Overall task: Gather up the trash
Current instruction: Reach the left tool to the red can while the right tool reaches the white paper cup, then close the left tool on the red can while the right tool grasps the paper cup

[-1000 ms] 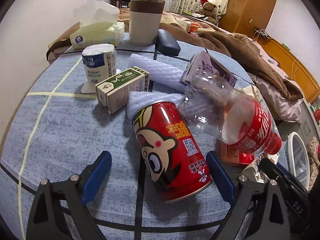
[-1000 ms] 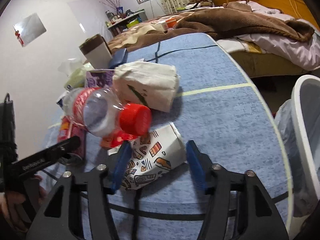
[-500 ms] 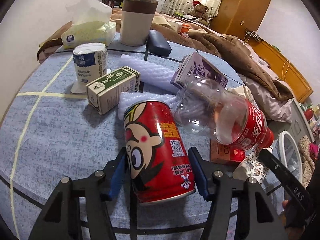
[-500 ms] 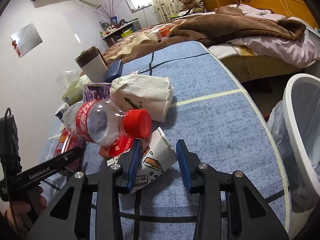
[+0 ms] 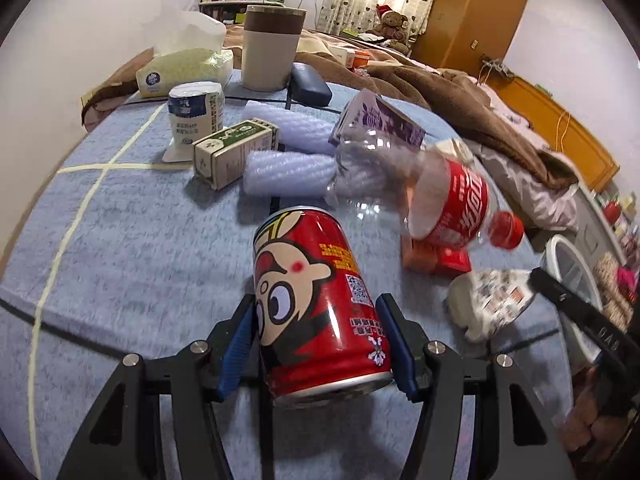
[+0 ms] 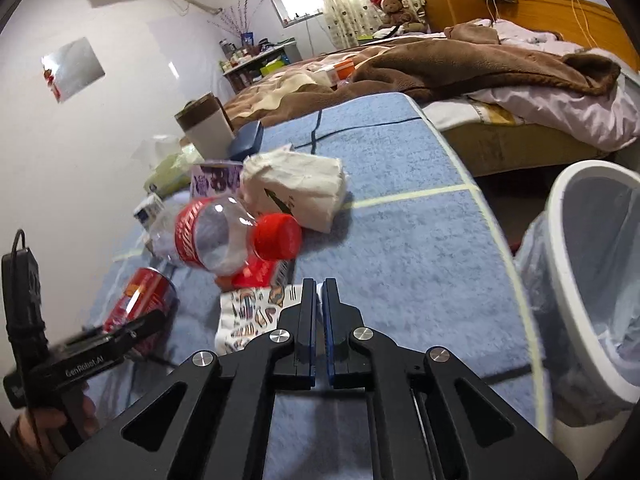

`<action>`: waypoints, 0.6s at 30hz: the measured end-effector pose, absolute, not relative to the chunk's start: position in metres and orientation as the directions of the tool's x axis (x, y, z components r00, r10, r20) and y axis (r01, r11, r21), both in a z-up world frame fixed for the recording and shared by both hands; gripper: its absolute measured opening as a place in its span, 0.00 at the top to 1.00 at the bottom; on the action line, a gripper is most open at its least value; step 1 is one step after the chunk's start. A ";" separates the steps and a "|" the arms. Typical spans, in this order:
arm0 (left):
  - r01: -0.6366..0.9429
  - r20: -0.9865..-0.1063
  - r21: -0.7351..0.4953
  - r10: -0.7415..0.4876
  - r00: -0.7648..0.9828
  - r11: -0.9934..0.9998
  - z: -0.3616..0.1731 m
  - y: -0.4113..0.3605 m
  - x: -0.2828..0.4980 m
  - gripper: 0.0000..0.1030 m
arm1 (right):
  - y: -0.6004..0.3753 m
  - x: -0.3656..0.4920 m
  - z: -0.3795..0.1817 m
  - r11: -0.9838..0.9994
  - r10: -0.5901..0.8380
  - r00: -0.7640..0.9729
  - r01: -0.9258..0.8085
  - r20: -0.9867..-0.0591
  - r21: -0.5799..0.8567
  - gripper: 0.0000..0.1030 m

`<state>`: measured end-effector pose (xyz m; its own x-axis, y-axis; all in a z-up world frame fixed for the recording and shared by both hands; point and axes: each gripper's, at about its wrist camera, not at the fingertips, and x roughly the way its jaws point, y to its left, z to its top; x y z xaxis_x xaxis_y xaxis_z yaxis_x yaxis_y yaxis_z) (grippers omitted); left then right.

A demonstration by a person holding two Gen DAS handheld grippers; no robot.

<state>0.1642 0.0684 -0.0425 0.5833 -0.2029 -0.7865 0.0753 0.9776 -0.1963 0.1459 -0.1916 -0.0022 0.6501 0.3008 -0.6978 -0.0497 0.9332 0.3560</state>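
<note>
— Red can (image 5: 316, 304) lying on the counter (image 5: 132, 264), left tool (image 5: 316, 344) clamped across its body. Light, dents easily?
— Likely. Right tool (image 6: 319, 300) pinches the soft patterned paper cup's (image 6: 248, 312) rim.

So the count on the blue table (image 5: 120, 264) goes: one red cartoon can (image 5: 316, 304), one clear plastic bottle (image 5: 420, 192) with a red cap, one patterned paper cup (image 5: 492, 304), one green-and-white carton (image 5: 236, 152), one purple carton (image 5: 380, 120), and one small red box (image 5: 436, 256) under the bottle. Also two rolls of white foam wrap (image 5: 288, 172), one crumpled white paper bag (image 6: 296, 188), one tissue pack (image 5: 184, 68), one white wrapped roll (image 5: 196, 114), one beige canister (image 5: 272, 48) and one dark blue case (image 5: 310, 88). Off the edge there's one white trash bin (image 6: 576, 256).
</note>
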 end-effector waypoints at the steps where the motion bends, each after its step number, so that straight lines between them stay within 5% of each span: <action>1: 0.072 -0.790 -0.188 -0.195 0.581 0.979 -0.044 0.069 0.162 0.40 | -0.191 0.145 -0.004 0.926 0.335 0.626 -0.082 -0.704 0.368 0.97; 7: 0.062 -0.794 -0.182 -0.184 0.579 0.981 -0.048 0.075 0.158 0.40 | -0.175 0.141 0.011 0.949 0.312 0.628 -0.238 -0.713 0.207 0.93; 13: 0.056 -0.792 -0.177 -0.177 0.584 0.983 -0.048 0.079 0.163 0.39 | -0.156 0.156 0.005 0.912 0.352 0.610 -0.395 -0.710 0.113 0.45; 18: 0.053 -0.798 -0.157 -0.159 0.582 0.986 -0.051 0.081 0.167 0.34 | -0.135 0.167 -0.013 0.847 0.359 0.546 -0.532 -0.757 0.018 0.45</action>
